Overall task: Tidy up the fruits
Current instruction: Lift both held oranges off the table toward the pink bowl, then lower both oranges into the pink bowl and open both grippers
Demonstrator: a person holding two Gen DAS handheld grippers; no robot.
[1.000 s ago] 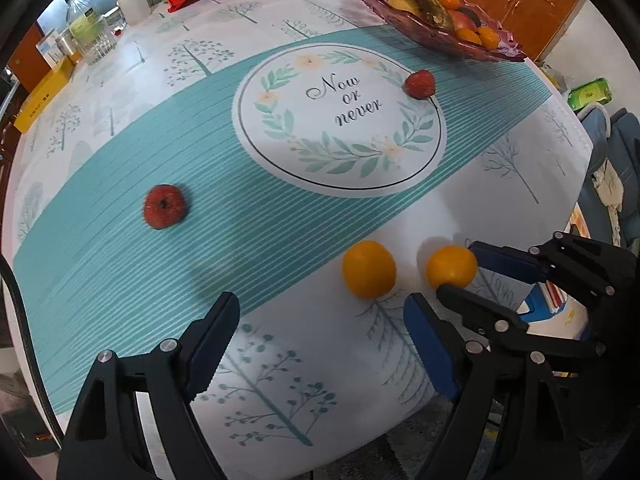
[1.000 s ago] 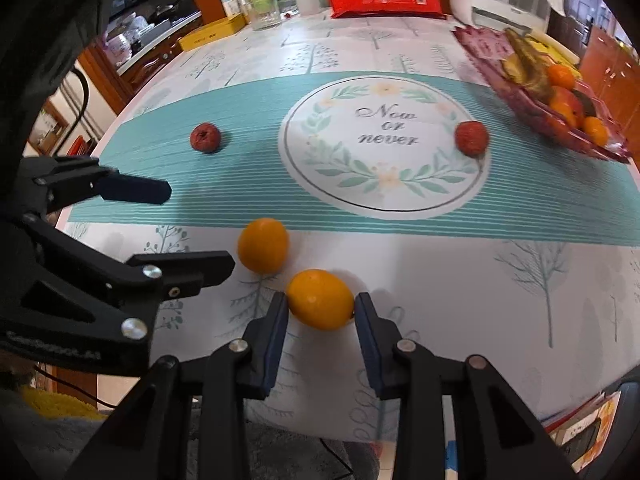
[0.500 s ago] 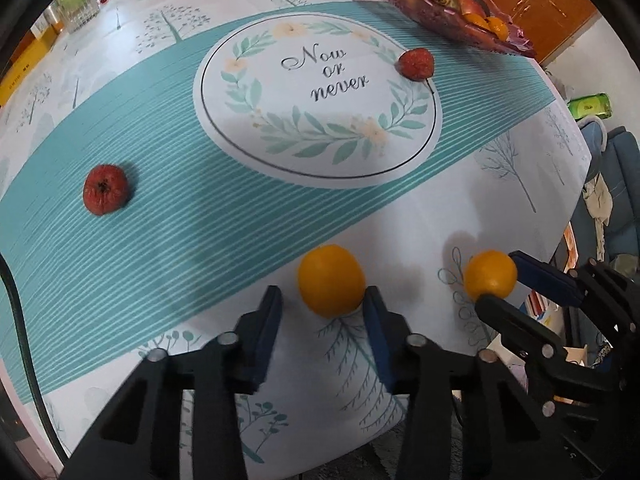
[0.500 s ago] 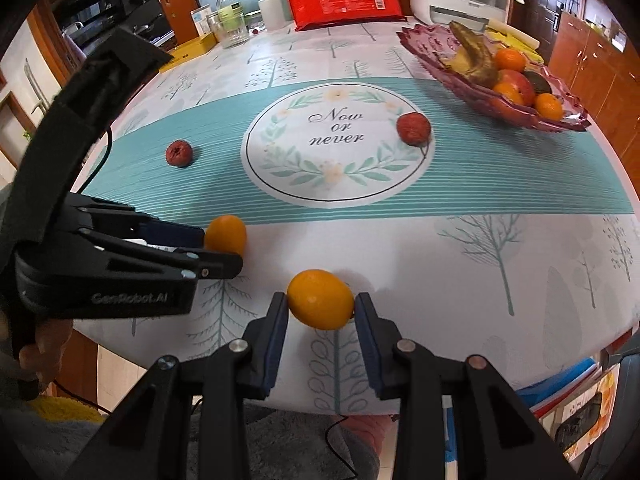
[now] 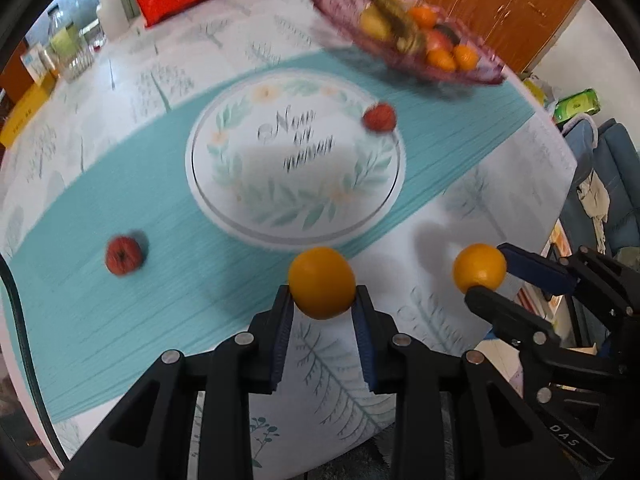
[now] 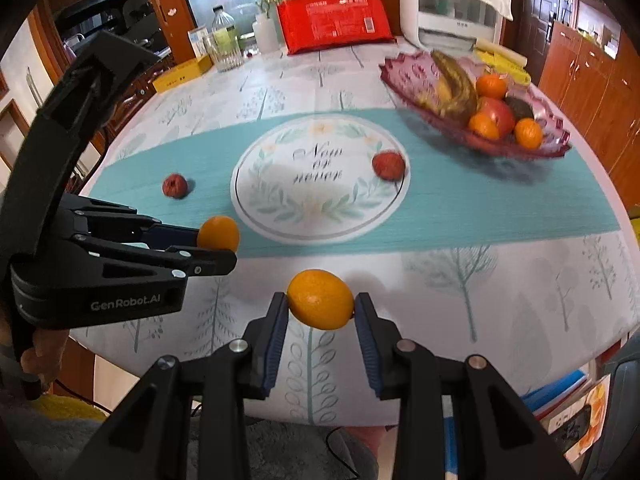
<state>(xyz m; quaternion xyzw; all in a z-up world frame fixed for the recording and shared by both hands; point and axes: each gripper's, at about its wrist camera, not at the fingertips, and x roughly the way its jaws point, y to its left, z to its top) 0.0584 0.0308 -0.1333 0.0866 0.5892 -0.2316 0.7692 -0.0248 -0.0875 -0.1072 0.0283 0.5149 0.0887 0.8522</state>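
Fruit is partly gathered: the purple bowl (image 6: 476,120) at the far right of the surface (image 6: 500,280) already holds a banana, small oranges, a red apple and something dark, while four pieces are not yet in it. Two of those are in hand. The left hand-held gripper (image 5: 322,300) pinches one orange (image 5: 322,282) between its blue pads, clear of the cloth, on the near side of the round printed emblem (image 6: 320,188). The right hand-held gripper (image 6: 320,310) pinches a second orange (image 6: 320,298), also nearer than the emblem and close to the surface's front edge. Both oranges lie well apart from the bowl, so I judge the carrying across and the setting down are left to do. Two small red fruits are untouched: one (image 6: 389,165) sits on the emblem's rim on the bowl side, the other (image 6: 175,186) lies on the teal stripe on the side away from the bowl. As for writing, the emblem reads "Now or never" in script, and the left gripper's body carries "GenRobot.AI" in the right wrist view. The red packet (image 6: 332,20) beyond the emblem has print too small to read.
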